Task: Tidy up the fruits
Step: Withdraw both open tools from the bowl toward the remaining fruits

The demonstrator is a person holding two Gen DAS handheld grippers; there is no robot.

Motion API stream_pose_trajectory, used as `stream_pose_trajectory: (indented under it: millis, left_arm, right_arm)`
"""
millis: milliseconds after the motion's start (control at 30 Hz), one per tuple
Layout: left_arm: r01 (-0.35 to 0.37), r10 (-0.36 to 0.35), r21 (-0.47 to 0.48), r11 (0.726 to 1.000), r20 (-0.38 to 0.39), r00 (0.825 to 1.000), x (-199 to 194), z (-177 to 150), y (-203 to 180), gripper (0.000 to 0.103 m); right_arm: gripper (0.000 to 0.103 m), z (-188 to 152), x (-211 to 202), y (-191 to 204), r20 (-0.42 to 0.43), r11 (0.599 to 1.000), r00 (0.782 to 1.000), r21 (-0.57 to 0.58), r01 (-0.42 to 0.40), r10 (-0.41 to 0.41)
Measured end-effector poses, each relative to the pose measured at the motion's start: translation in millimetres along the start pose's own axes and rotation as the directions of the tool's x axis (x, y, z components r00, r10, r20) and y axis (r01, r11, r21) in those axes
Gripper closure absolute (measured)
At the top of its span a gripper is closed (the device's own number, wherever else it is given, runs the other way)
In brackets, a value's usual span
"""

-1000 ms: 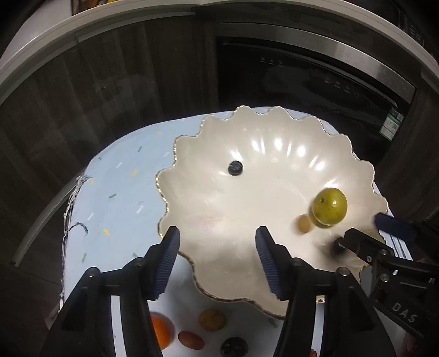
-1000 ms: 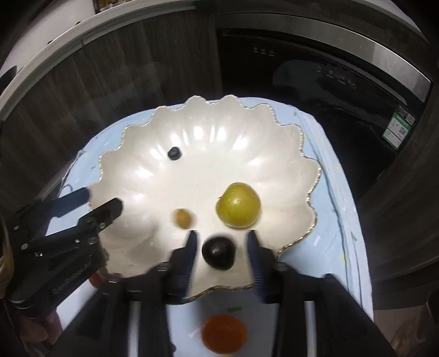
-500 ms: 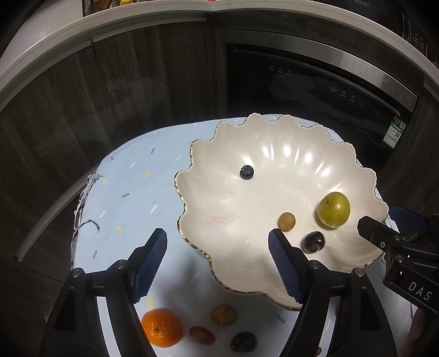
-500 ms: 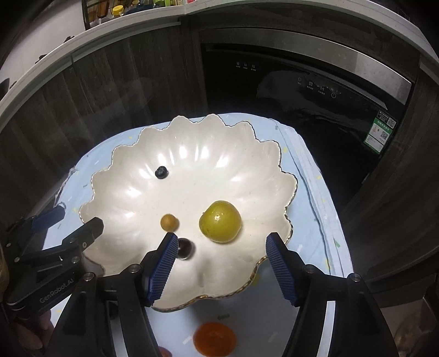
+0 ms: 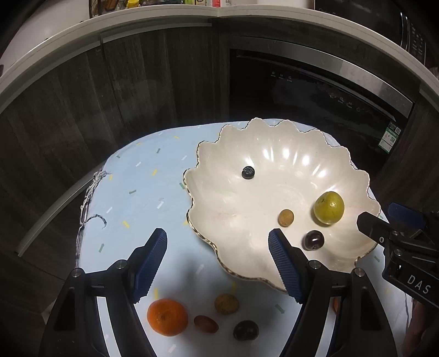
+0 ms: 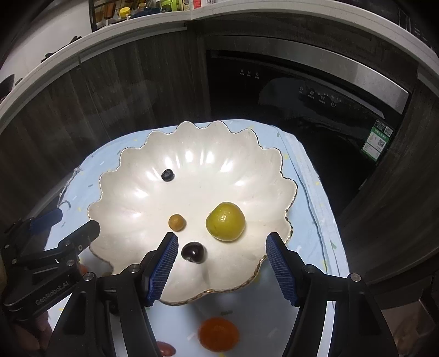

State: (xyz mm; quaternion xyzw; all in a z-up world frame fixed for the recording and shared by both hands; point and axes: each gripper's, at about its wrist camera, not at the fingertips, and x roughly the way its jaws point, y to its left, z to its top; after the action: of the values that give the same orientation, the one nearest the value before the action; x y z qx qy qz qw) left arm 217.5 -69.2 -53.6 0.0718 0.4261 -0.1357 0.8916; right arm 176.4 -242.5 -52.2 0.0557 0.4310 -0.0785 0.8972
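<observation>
Blue cloth (image 5: 142, 192): dark cherry (image 6: 193, 252) between spread right tool (image 6: 219, 259) fingers, untouched.

Dark wood cabinets (image 5: 115, 90) beyond the jaws; black oven (image 6: 301, 90) ahead-right; white countertop (image 5: 164, 16) above; green sticker (image 6: 377, 142).

Four fruits lie in the bowl (image 5: 274, 153); four more (image 5: 167, 317) lie before it on the cloth (image 5: 142, 186).

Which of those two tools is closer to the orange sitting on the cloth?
Left. The left tool hangs open just above the orange, which lies near its left finger. The right tool sits over the scalloped bowl, the orange beyond its near rim.
</observation>
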Motion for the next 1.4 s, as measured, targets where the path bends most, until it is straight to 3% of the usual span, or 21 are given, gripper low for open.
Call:
stream_pose_trajectory:
  millis: [833,1400]
  left_arm:
    - [0.005,-0.005,0.028,1.000,0.001,1.000,-22.1,-51.6,-10.5,0.027]
    - [0.006,-0.006,0.025,1.000,-0.014,1.000,-16.9,-86.7,-14.3,0.027]
  right_arm:
    - [0.035,-45.6,-29.3,-2.9,0.040,1.000,0.999,-0.017,-0.002,0.003]
    - [0.035,-75.6,-26.0,0.5,0.016,0.999,1.000,-0.038,-0.014,0.015]
